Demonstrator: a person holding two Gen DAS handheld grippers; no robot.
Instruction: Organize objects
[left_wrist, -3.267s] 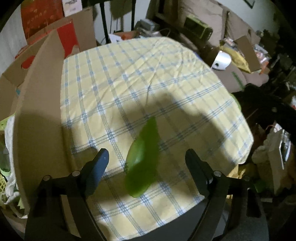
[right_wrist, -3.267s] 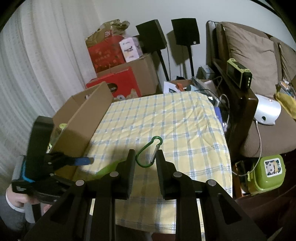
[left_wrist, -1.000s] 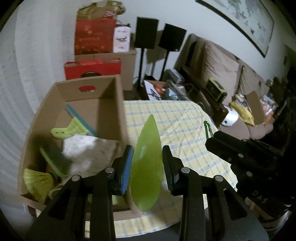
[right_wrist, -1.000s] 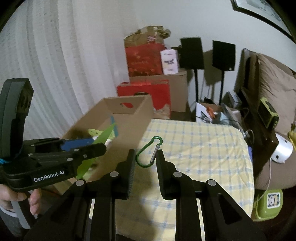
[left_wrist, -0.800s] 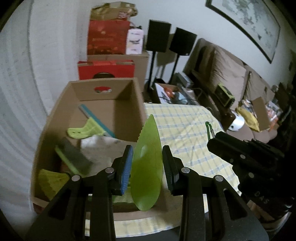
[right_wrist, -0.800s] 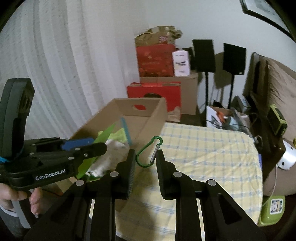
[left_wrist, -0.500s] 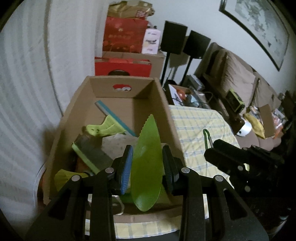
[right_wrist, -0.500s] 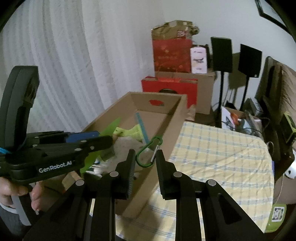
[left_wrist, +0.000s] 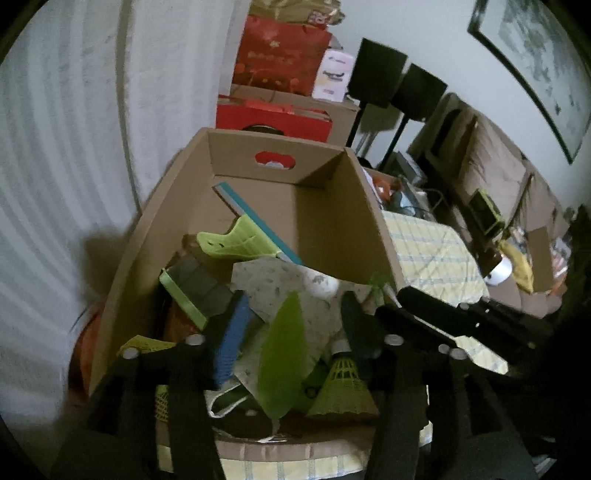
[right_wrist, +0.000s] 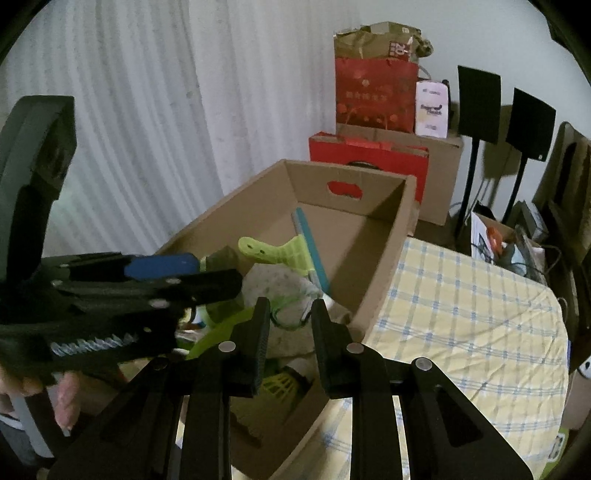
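Apparently loose: green leaf (left_wrist: 282, 350) over cardboard box (left_wrist: 332, 206).

Both wrist views look steeply down from close above the open cardboard box (left_wrist: 332, 218), facing the curtain and the stacked red bags. The right view also takes in the checked bench (right_wrist: 461, 314); both share the box's inside.

Open brown corrugated cardboard box (left_wrist: 332, 206) ahead of jaws: matt, raw edges. Green leaf-shaped plastic piece (left_wrist: 282, 354) btwn left jaws: smooth, semi-gloss. Yellow-blue checked cloth tablecover (right_wrist: 469, 306) right of right jaws: woven, matt, creased. Green wire carabiner (right_wrist: 290, 317) btwn right jaws: metal w/ sheen.
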